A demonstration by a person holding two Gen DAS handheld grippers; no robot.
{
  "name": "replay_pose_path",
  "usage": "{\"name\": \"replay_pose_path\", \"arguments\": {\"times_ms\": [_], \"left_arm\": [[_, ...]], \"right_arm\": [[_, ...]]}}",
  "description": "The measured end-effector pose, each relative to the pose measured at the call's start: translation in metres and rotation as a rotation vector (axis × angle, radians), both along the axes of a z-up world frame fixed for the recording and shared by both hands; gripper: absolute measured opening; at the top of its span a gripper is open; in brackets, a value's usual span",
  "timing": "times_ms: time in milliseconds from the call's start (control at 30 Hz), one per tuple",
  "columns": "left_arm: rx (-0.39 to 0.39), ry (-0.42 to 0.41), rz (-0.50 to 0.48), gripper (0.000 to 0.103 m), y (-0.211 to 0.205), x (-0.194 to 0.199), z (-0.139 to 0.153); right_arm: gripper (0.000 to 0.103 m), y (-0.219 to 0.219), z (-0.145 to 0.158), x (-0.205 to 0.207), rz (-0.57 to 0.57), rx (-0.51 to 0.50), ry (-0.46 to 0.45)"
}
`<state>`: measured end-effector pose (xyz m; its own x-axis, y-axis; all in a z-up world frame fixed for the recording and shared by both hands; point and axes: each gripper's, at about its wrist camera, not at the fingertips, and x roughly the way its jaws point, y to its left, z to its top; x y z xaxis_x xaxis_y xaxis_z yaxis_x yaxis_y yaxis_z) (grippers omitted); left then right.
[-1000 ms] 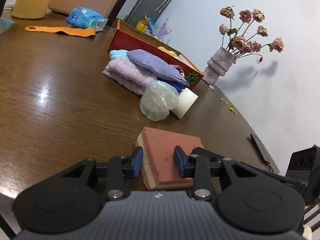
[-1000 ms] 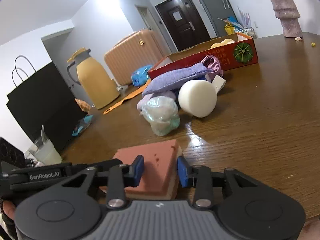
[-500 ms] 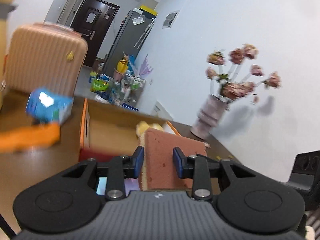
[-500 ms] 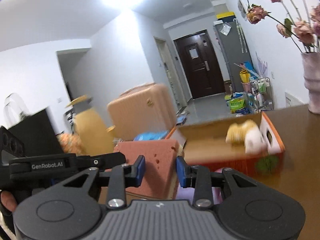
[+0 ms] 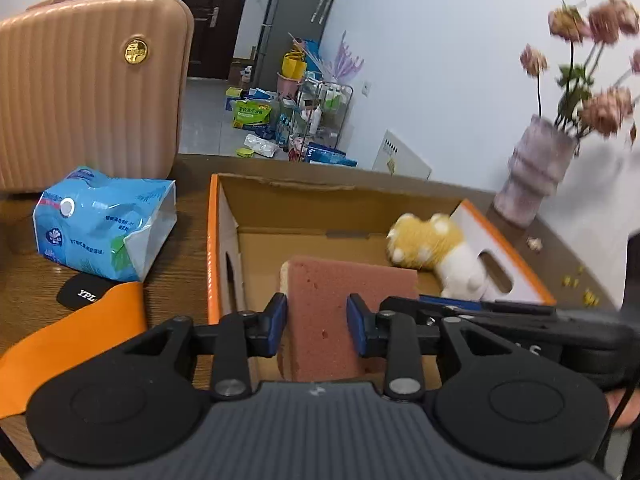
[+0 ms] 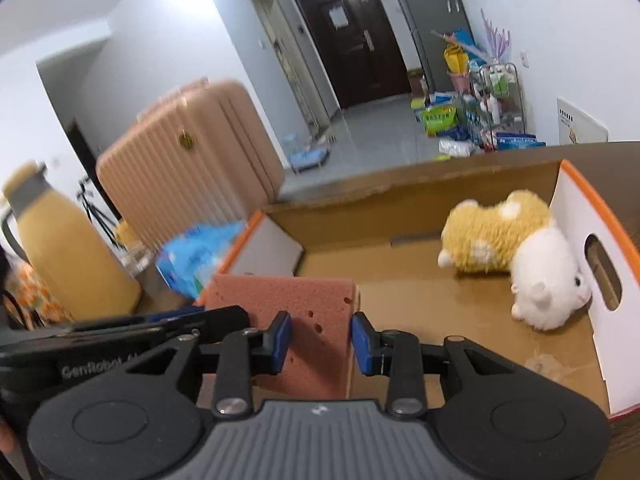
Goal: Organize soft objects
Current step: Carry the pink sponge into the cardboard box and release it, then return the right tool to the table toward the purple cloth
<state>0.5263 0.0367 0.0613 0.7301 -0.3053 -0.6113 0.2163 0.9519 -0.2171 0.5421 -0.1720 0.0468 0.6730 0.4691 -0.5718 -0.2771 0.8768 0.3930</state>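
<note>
Left wrist view. The sponge (image 5: 340,312) is shown pinched between the blue pads of the left gripper (image 5: 316,324), its long axis running forward along the fingers (image 5: 276,324) and its far end pointing into the open cardboard box (image 5: 218,240). The block is held above the near part of the box floor. A plush toy (image 5: 436,256) lies against the box's far right wall, well apart from the sponge. A tissue pack (image 5: 104,228) rests on the bench (image 5: 24,280) just beside the box's left wall.

Right wrist view. The same sponge (image 6: 296,312) is gripped by the right gripper (image 6: 320,340) as well, fingers (image 6: 362,344) narrowed onto its sides. Both grippers appear about equally near; release over the free floor left of the plush toy (image 6: 516,252) is judged the coming move.
</note>
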Motion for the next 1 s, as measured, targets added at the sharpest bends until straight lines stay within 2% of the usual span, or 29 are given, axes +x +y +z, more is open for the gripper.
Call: {"name": "replay_pose_path", "arguments": {"times_ms": [67, 133, 267, 400, 500, 567, 700, 933, 1000], "left_arm": [[0.027, 0.0, 0.0, 0.034, -0.001, -0.006, -0.003], [0.051, -0.01, -0.01, 0.042, -0.003, -0.012, 0.0], [0.087, -0.053, -0.011, 0.049, -0.001, -0.025, 0.02], [0.108, -0.089, 0.011, 0.05, 0.004, -0.044, 0.048], [0.109, -0.131, 0.033, 0.059, 0.01, -0.067, 0.073], [0.113, -0.161, 0.042, 0.065, 0.011, -0.084, 0.087], [0.126, -0.201, 0.057, 0.074, 0.014, -0.118, 0.105], [0.136, -0.263, 0.062, 0.08, 0.003, -0.166, 0.126], [0.145, -0.308, 0.063, 0.084, -0.002, -0.183, 0.128]], "right_arm": [[0.033, 0.006, -0.006, 0.002, 0.009, -0.024, 0.024], [0.034, 0.012, -0.01, 0.001, 0.025, -0.039, 0.043], [0.034, 0.017, -0.005, -0.005, 0.056, -0.05, 0.057], [0.034, 0.008, 0.023, -0.025, 0.051, -0.057, 0.012], [0.038, -0.004, 0.052, -0.046, 0.036, -0.073, -0.04], [0.048, -0.015, 0.071, -0.062, 0.027, -0.091, -0.073], [0.056, -0.043, 0.102, -0.101, -0.02, -0.149, -0.145], [0.067, -0.09, 0.128, -0.156, -0.11, -0.143, -0.199], [0.07, -0.096, 0.132, -0.174, -0.121, -0.142, -0.236]]}}
